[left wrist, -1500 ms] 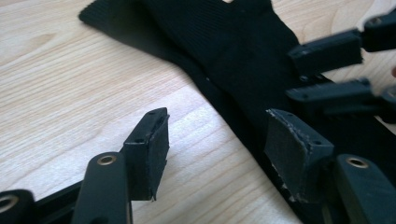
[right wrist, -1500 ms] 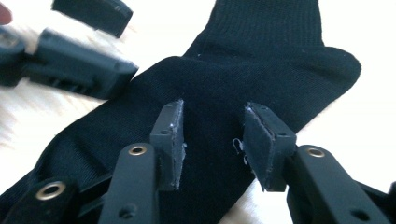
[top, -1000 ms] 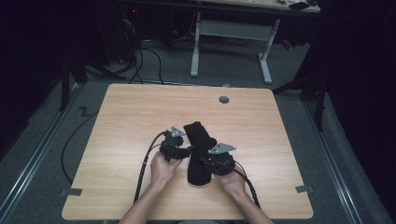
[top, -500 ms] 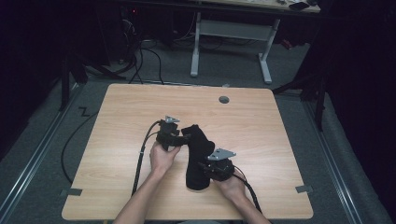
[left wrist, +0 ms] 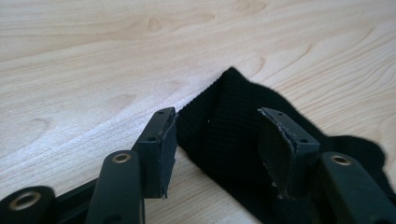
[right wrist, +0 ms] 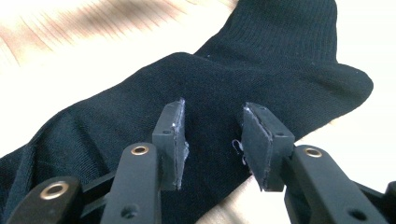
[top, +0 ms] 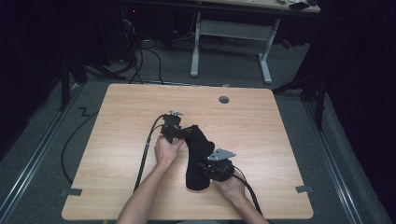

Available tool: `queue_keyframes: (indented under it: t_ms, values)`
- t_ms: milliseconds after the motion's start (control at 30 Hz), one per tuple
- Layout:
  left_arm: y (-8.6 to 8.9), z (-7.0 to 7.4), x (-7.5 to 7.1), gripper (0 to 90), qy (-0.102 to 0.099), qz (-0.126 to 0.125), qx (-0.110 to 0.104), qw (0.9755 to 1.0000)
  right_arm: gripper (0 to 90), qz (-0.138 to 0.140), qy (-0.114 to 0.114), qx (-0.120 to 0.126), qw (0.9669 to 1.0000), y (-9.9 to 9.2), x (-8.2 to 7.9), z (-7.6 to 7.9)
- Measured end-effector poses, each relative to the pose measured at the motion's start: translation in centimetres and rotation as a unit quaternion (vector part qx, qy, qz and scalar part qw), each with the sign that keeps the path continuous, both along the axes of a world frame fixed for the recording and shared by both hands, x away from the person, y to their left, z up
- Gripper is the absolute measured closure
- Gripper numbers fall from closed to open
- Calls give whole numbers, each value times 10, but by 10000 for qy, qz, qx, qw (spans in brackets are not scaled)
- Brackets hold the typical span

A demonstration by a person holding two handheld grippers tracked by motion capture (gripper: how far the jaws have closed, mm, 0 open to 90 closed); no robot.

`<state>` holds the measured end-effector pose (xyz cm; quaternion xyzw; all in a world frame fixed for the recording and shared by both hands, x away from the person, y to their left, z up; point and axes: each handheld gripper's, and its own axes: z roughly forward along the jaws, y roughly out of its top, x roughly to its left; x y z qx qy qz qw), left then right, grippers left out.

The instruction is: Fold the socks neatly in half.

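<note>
A black sock (top: 198, 149) lies in a bent line on the wooden table (top: 261, 126). Its ribbed cuff (left wrist: 224, 121) points away from the person and its foot end lies near the front edge. My left gripper (top: 179, 133) is at the cuff, open, and the cuff's edge lies between its jaws (left wrist: 219, 149). The right gripper (top: 206, 169) hovers over the sock's foot part (right wrist: 140, 107). It is open as well, its pads (right wrist: 172, 140) apart just above the fabric, with the heel bulge (right wrist: 345, 84) beyond them.
A round cable hole (top: 224, 99) sits near the table's far edge. Black cables (top: 145, 154) trail from the grippers toward the front edge. Beyond the table stand white desk legs (top: 196, 46) and floor cables. Bare wood stretches left and right of the sock.
The left gripper has moved slightly away from the person along the cuff end. The right gripper has drawn back toward the front edge, and the sock lies more stretched out.
</note>
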<state>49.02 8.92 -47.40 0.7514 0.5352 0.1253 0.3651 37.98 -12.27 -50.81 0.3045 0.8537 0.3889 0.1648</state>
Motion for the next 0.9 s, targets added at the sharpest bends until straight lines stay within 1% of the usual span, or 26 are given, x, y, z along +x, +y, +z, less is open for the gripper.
queue_keyframes:
  t_ms: [67,100,133,233,267,333,367,400,433,467,500,533,567,600,633,667,700,767,800,867,900]
  values:
    - [-4,-1,2,506,11,-70,140,9999,596,0,-21,-15,10000,0,0,0]
    - [-5,-2,3,506,12,-100,231,9997,596,0,-21,-15,10000,0,0,0]
    - [-8,-3,4,516,7,-133,375,9992,596,-1,-22,-15,10000,0,0,0]
    - [-10,-9,6,613,79,-183,554,9983,597,1,-22,-6,10000,0,0,0]
    - [-11,-11,6,636,77,-255,619,9977,597,3,-25,-6,10000,0,0,0]
    - [-12,-10,6,710,34,-354,680,9971,597,3,-33,-12,10000,0,-1,0]
    - [-13,-8,5,765,-3,-408,776,9961,598,3,-37,-20,10000,1,-1,0]
    - [-14,-6,5,798,-89,-460,892,9949,598,1,-36,-21,10000,1,-1,0]
    - [-15,-3,4,817,-192,-494,919,9944,598,5,-37,-20,10000,1,-1,0]
    - [-17,2,2,824,-325,-512,891,9942,598,3,-36,-22,10000,0,-1,0]
    - [-18,7,1,826,-449,-580,886,9934,598,1,-35,-26,10000,1,-1,0]
    - [-20,13,-1,827,-589,-664,955,9915,598,-3,-41,-26,10000,1,-1,0]
    - [-23,16,-1,827,-659,-709,1052,9897,598,-4,-48,-28,10000,1,-1,0]
    - [-24,17,-1,826,-699,-724,1116,9886,598,-6,-50,-27,10000,1,-1,0]
    - [-25,16,3,826,-653,-761,1306,9864,598,-5,-47,-23,10000,1,-1,0]
    - [-24,12,5,821,-583,-753,1370,9860,598,0,-56,-29,10000,1,-1,0]
    - [-23,8,8,816,-498,-715,1383,9866,597,-9,-49,-27,10000,1,-1,0]
    - [-21,-3,12,801,-351,-662,1436,9868,597,-7,-50,-22,10000,1,-1,0]
    - [-20,-6,12,794,-325,-665,1430,9870,597,-2,-62,-32,10000,1,-1,0]
    - [-20,-7,10,790,-379,-639,1404,9873,597,-11,-60,-34,10000,1,-1,0]
    - [-20,-5,9,791,-414,-652,1440,9866,597,-14,-58,-32,10000,1,-1,0]
